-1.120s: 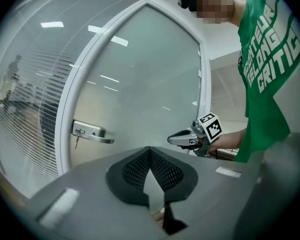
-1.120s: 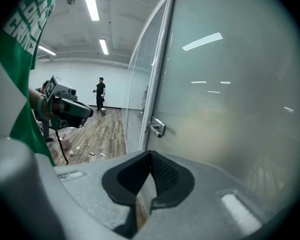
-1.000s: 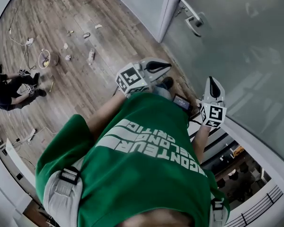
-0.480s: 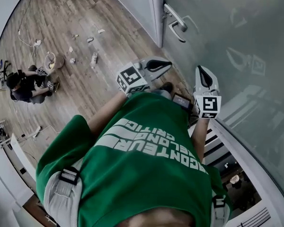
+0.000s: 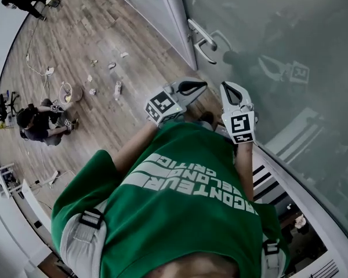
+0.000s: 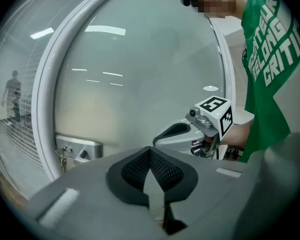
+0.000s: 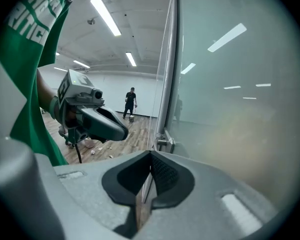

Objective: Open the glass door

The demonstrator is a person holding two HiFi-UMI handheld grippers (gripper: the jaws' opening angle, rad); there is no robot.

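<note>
The step in hand is the approach. The glass door (image 5: 278,45) stands shut ahead and to the person's right, a frosted pane in a white frame. Its handle (image 5: 202,38), a metal lever on a plate at the door's edge, is untouched.

Both tools are held out toward it over the wooden floor (image 5: 104,45). The left gripper (image 5: 198,86) has its jaws together with nothing between them. The right gripper (image 5: 227,88) is closed just as tightly and is also empty. In the head view the two tips sit near each other, below the handle and clear of it, with the right one closer to the pane. The right gripper view looks along the door's edge, with the handle plate beyond its tip.

As I read it, nothing of the opening itself is done yet. The next move calls for one gripper — likely the right — to part its jaws and come up level with the lever. It would then take the lever between its pads and close firmly enough to press it down. Whether the door then wants a push or a pull I cannot tell — the hinge side is not shown clearly.
</note>
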